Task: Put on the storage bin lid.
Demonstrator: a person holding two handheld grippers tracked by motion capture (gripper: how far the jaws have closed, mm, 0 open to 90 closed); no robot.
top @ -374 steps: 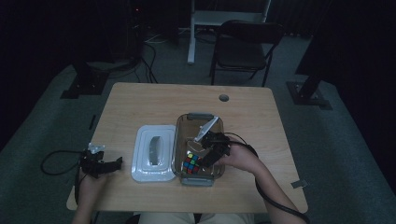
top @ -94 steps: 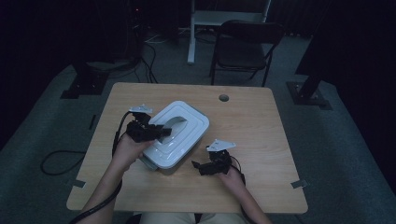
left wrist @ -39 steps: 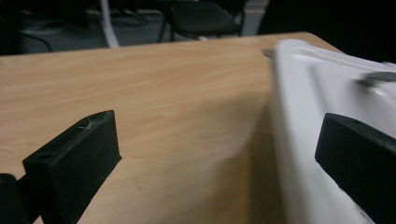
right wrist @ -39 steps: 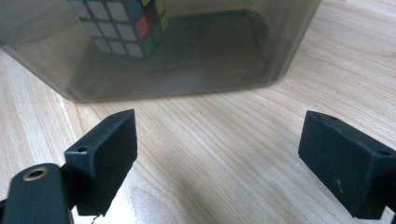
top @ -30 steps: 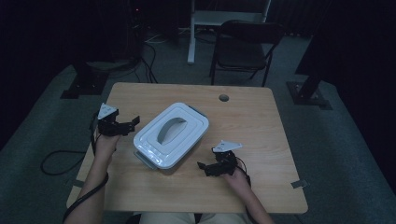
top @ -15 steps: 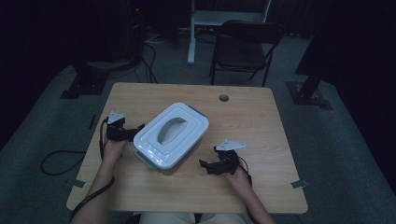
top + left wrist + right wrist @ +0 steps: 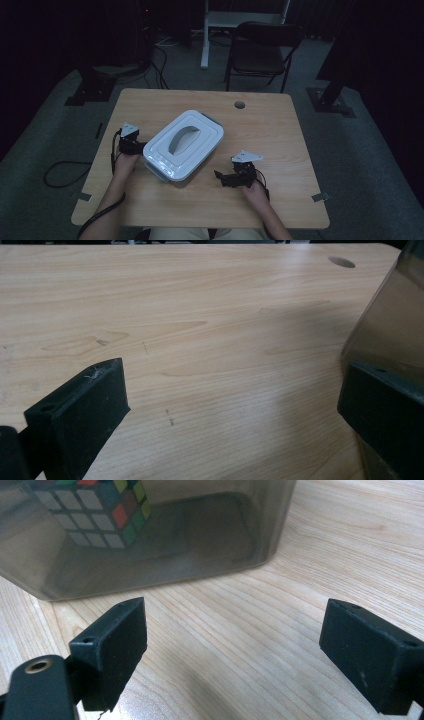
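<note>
**A:** High view first: the white rectangular plastic lid with the arched grey handle (image 7: 184,144) sits closed on the smoky translucent storage box (image 7: 159,173), turned at an angle near the middle of the light wooden table (image 7: 280,130). Blue-grey latches peek out at the box's corners.

**B:** Yep, and in the right gripper view you can see straight through the tinted wall to a multicoloured puzzle cube (image 7: 95,510) inside, white face toward the camera, red, green and yellow squares on the side.

**A:** Where are the tongs?

**B:** The left gripper (image 7: 131,143) is right up against the box's left end; in the left gripper view its jaws are spread wide, one jaw next to the box wall, bare wood between them. Holding nothing.

**A:** And the right gripper (image 7: 235,176) is near the box's right side, apart from it, jaws also released wide over bare table.
</note>
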